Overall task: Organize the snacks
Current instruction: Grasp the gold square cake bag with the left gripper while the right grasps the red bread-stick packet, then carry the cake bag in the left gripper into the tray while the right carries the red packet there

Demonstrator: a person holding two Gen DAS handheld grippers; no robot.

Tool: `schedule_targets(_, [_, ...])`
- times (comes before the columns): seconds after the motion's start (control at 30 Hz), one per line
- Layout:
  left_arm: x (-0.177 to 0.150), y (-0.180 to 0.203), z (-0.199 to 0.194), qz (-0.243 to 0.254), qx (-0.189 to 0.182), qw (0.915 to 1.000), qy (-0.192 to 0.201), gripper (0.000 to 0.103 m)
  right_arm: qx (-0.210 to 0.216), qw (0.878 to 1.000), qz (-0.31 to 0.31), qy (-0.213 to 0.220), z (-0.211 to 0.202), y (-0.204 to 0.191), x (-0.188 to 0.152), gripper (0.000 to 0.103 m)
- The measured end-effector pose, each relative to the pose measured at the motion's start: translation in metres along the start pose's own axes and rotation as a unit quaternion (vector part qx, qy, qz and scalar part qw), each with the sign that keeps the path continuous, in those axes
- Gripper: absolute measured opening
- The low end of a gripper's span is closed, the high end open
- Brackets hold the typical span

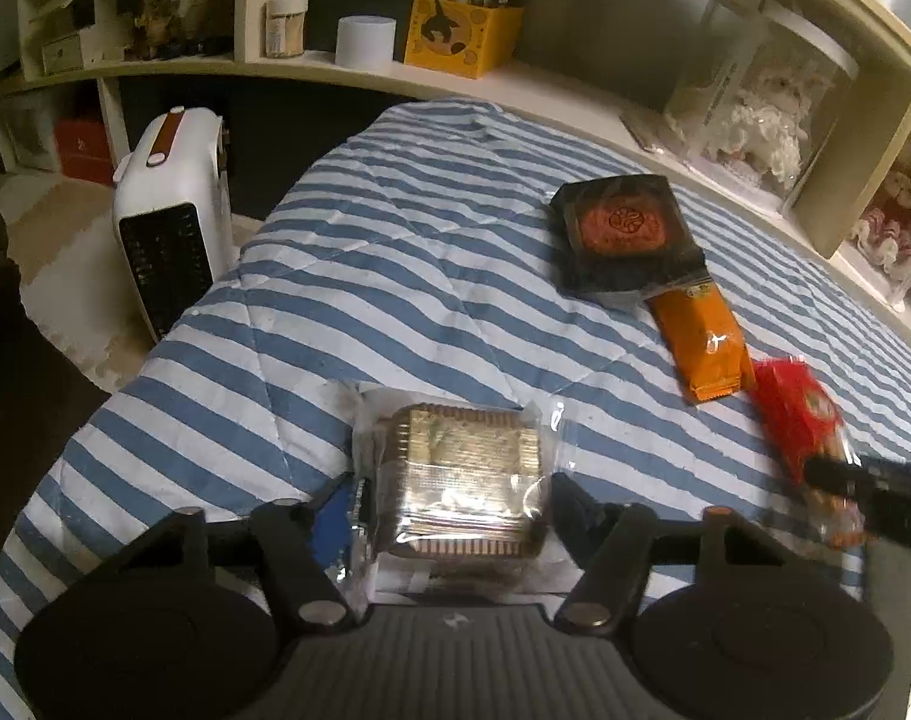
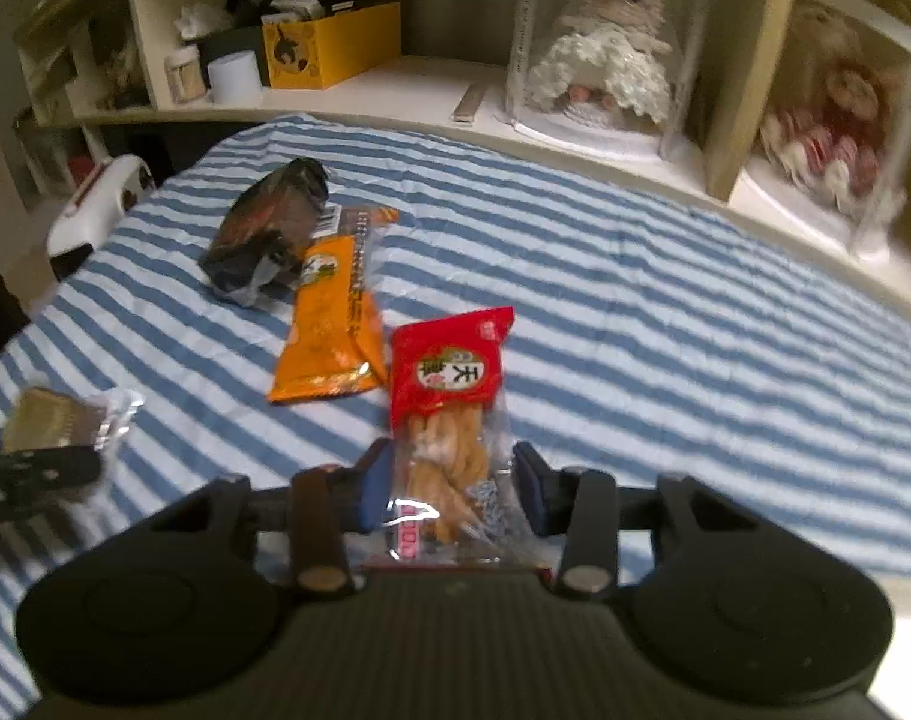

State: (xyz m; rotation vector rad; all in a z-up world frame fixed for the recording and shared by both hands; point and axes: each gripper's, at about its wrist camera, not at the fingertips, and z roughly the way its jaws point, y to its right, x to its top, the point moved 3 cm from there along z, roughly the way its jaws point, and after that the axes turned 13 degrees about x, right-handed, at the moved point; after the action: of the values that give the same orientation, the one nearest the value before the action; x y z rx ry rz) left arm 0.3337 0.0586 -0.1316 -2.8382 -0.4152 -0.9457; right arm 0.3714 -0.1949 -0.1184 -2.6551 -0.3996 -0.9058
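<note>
A blue-and-white striped quilt [image 1: 395,252] fills both views and carries every snack; a cream shelf [image 1: 311,69] runs behind it, well beyond both tools. A white heater [image 1: 167,222] stands off the quilt's edge, ahead and to the left of the left gripper [image 1: 455,510]. On the shelf, a clear case with a white doll [image 2: 599,48] sits far ahead of the right gripper [image 2: 452,492], and a yellow box [image 2: 329,48] stands ahead and to its left. A dark pack [image 1: 626,234] lies ahead and to the right of the left gripper, overlapping the far end of an orange pack [image 1: 701,342]. The cake pack [image 1: 461,480], clear-wrapped, lies on the quilt between the left gripper's fingers, which flank its sides closely; whether the pads press it cannot be told. The red pack [image 2: 449,408] of twisted dough sticks lies between the right gripper's blue pads [image 2: 371,486], its red end pointing away; the left pad touches the wrapper, while the right one stands just clear.
</note>
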Motion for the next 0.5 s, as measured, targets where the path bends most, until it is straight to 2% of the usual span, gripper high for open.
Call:
schedule_targets(0.3, [-0.011, 0.013, -0.034, 0.022, -0.039, 0.9989, 0.015, 0.065, 0.024, 0.998, 0.058, 0.028, -0.034, 0.000, -0.030, 0.047])
schedule_targets(0.5, [-0.013, 0.017, -0.066, 0.027, -0.056, 0.9976, 0.031, 0.065, 0.035, 0.996, 0.062, 0.050, -0.064, -0.008, -0.043, 0.046])
